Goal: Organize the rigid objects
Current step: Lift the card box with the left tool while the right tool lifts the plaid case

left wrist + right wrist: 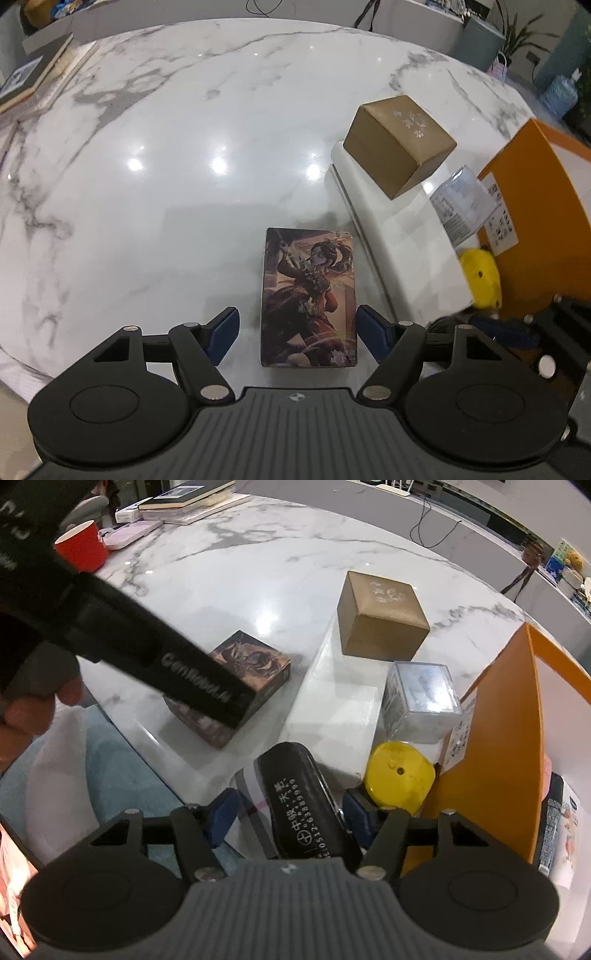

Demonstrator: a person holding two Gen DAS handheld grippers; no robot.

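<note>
Illustrated box point(309, 297) flanked by spread left gripper point(297, 332), untouched — black case point(301, 805) straddled by right gripper point(291, 818), grip unclear.

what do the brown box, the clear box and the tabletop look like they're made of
Brown box: probably matte cardboard or paper-wrapped board, with sharp folded edges and a dull face with pale print. Clear box: glossy transparent hard plastic, its contents showing through. Tabletop: polished marble or a marble-look slab, grey-veined, mirroring the lamps.

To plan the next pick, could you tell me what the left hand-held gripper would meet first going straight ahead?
Probably the illustrated box, lying between the left hand-held gripper fingers, which stand open beside it.
</note>
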